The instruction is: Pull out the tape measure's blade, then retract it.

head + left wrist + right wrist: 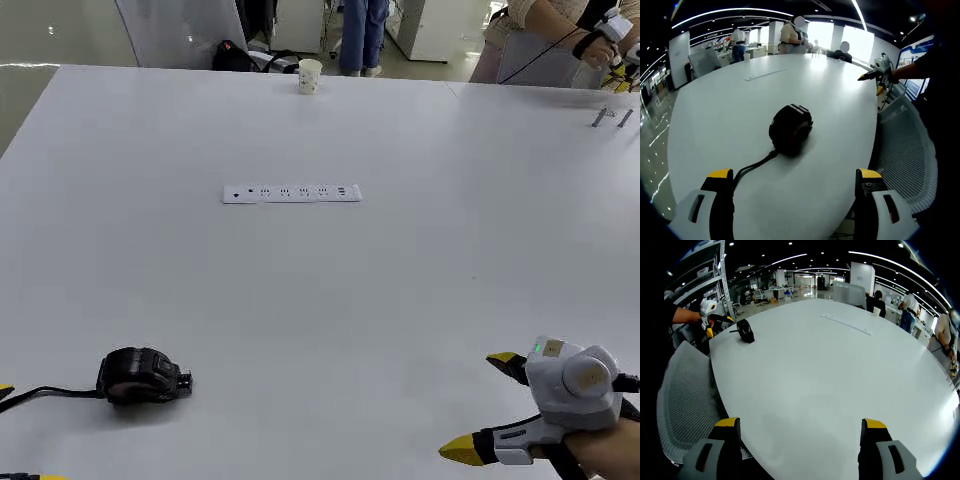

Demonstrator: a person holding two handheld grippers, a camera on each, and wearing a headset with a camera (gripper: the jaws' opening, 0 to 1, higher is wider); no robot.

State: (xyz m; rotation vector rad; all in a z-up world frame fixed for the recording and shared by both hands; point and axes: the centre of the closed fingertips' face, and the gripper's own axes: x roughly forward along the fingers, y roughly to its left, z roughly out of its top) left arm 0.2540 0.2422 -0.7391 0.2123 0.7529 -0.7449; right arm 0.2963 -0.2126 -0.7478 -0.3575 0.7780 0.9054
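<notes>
Tape measure: black round rubber-cased tape measure (791, 127) is laid flat on the white counter (400, 280), near its front left corner; no blade is seen drawn out.
Left gripper: yellow-tipped left gripper (794, 175) is spread wide just behind the case and touches nothing. It is probably lined up so the body can be clamped.
Strap: black cord (756, 164) is trailed from the case toward the left gripper.
Right gripper: yellow-tipped right gripper (800, 422) is spread wide, empty and well apart, likely held free for the blade tip.
Stage: judged not yet begun.
</notes>
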